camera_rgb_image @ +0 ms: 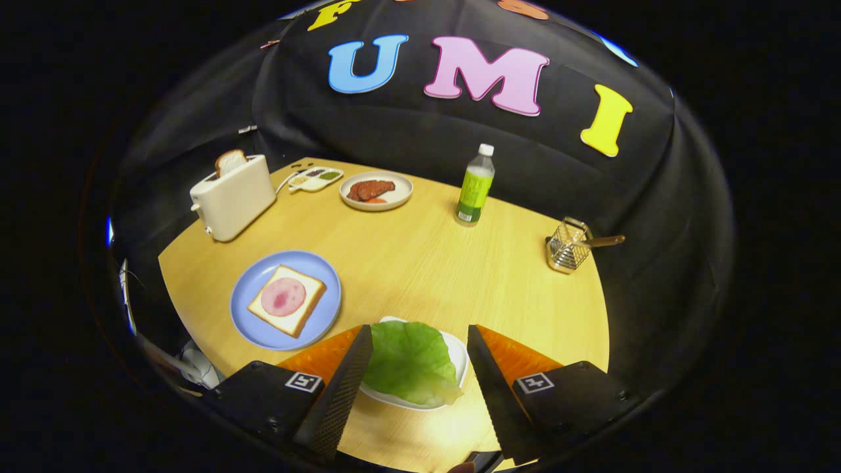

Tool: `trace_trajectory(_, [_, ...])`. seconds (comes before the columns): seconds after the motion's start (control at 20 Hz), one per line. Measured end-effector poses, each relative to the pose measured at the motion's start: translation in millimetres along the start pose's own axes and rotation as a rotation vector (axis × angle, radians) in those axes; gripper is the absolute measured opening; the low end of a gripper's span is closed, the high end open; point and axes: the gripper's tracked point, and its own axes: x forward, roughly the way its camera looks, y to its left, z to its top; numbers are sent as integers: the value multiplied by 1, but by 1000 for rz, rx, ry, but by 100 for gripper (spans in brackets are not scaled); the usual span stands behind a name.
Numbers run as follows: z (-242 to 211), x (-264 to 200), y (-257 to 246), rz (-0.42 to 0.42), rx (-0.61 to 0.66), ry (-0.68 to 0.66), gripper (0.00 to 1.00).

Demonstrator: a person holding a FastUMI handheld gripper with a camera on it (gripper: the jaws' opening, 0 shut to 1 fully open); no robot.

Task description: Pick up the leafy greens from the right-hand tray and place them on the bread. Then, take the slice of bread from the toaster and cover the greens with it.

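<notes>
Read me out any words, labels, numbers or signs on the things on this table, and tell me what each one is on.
Bottle label: print too small and blurred to read.
Square black-and-white markers on the tool's fingers: coded patterns, not words.
Toaster, blue plate, condiment tray: no text that can be made out.
The tool is open, its fingers either side of the lettuce leaf on its white tray.

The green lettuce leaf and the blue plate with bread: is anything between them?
No. In the gripper view, just bare wooden table separates the green lettuce leaf, lying between the open gripper fingers, from the blue plate.
</notes>
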Motion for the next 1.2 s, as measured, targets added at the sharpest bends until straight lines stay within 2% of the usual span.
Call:
trace_trajectory(0.35, [-55, 50, 5, 39, -18, 151, 88])
trace_trajectory(0.75, [-79, 91, -3, 53, -14, 231, 77])
trace_trajectory(0.8, [-83, 93, -2, 55, -7, 242, 72])
trace_trajectory(0.85, [-84, 95, 0, 67, 14, 250, 62])
trace_trajectory(0.95, [-86, 95, 1, 78, 43, 256, 55])
trace_trajectory(1.15, [-87, 96, 2, 100, 48, 274, 51])
trace_trajectory(1.2, [-86, 98, 1, 100, 54, 276, 38])
